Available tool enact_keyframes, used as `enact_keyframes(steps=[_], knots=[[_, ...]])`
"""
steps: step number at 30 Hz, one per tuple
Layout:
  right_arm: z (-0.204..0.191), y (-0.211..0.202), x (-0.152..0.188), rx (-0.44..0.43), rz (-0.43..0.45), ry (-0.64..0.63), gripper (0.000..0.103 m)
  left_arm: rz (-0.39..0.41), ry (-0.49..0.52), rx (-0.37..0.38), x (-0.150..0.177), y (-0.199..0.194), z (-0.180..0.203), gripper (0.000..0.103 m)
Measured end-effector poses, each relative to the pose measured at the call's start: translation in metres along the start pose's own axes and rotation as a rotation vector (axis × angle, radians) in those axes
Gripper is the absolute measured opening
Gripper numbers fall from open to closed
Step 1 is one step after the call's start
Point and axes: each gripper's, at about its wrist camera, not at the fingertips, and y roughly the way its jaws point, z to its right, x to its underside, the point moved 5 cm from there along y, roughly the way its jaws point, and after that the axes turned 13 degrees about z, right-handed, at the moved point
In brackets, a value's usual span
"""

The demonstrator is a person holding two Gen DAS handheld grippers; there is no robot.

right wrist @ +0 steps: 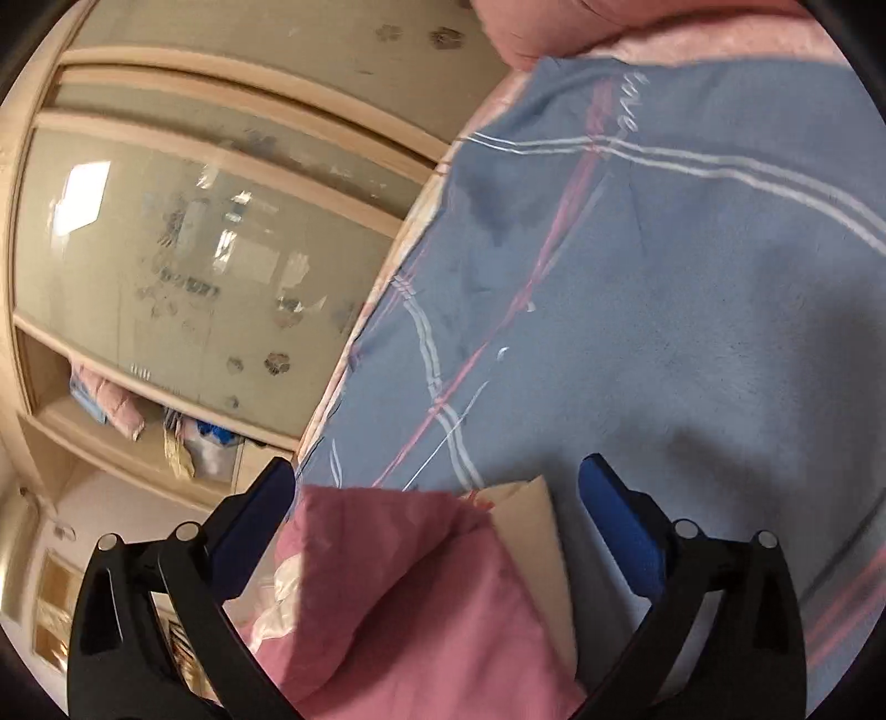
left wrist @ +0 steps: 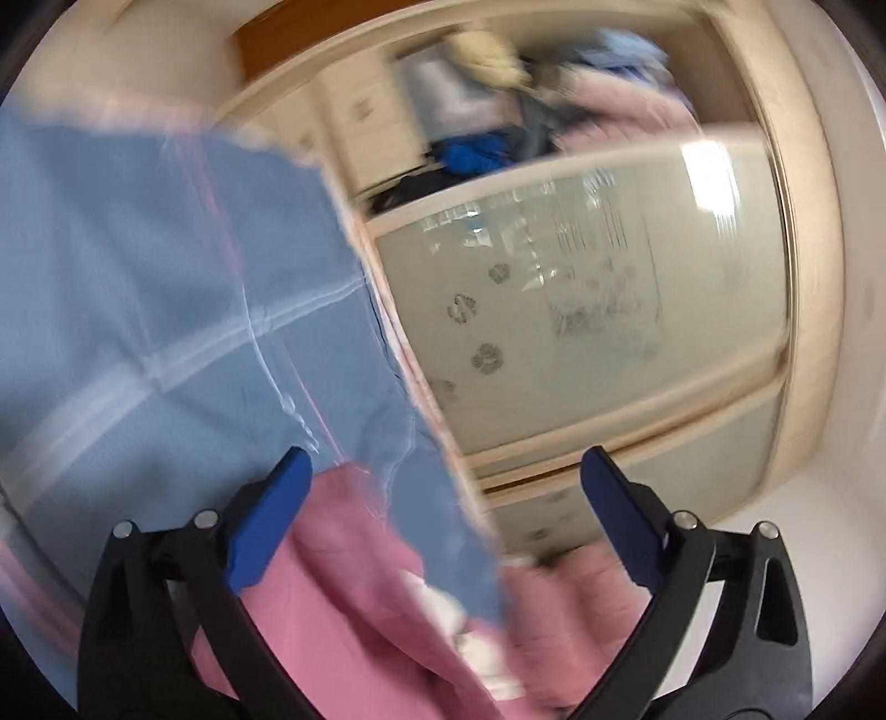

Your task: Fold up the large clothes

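A pink garment [left wrist: 354, 598] lies bunched between the wide-apart blue fingers of my left gripper [left wrist: 446, 471], with a white patch on it. In the right wrist view the pink garment [right wrist: 410, 598] fills the gap between the wide-apart fingers of my right gripper [right wrist: 437, 479], with a beige inner flap beside it. Neither pair of fingers presses on the cloth. The garment rests on a blue bedsheet [left wrist: 166, 304] with white and pink stripes, which also shows in the right wrist view [right wrist: 637, 304]. The left view is blurred.
A beige wardrobe with frosted sliding glass doors [left wrist: 581, 299] stands beside the bed; it also shows in the right wrist view [right wrist: 194, 266]. Its open shelves hold piled clothes [left wrist: 526, 127]. More pink bedding [right wrist: 609, 22] lies at the bed's far end.
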Motion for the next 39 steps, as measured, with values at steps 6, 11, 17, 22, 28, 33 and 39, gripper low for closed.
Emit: enact_keyframes(steps=[6, 11, 17, 22, 28, 33, 39], knots=[[-0.106, -0.045, 0.098, -0.090, -0.123, -0.504, 0.102, -0.123, 0.495, 0.014, 0.091, -0.042, 0.088, 0.098], [-0.140, -0.058, 0.219, -0.076, -0.305, -0.902, 0.102, -0.292, 0.836, 0.005, 0.192, -0.058, 0.103, 0.098], [-0.175, 0.032, 0.209, 0.084, -0.134, -1.098, 0.102, -0.370, 0.996, -0.044, 0.245, -0.043, 0.084, 0.099], [-0.155, 0.118, 0.114, 0.306, -0.058, -0.791, 0.099, -0.421, 0.930, -0.185, 0.246, -0.002, 0.058, 0.099], [-0.122, 0.048, 0.149, 0.074, -0.139, -0.758, 0.099, -0.393, 0.773, -0.254, 0.229, -0.009, 0.021, 0.100], [-0.079, 0.020, 0.185, 0.149, -0.099, -1.028, 0.102, -0.335, 0.833, -0.340, 0.234, -0.042, 0.001, 0.100], [-0.040, -0.001, 0.170, 0.102, -0.078, -0.890, 0.102, -0.312, 0.853, -0.395, 0.237, -0.060, -0.004, 0.101]])
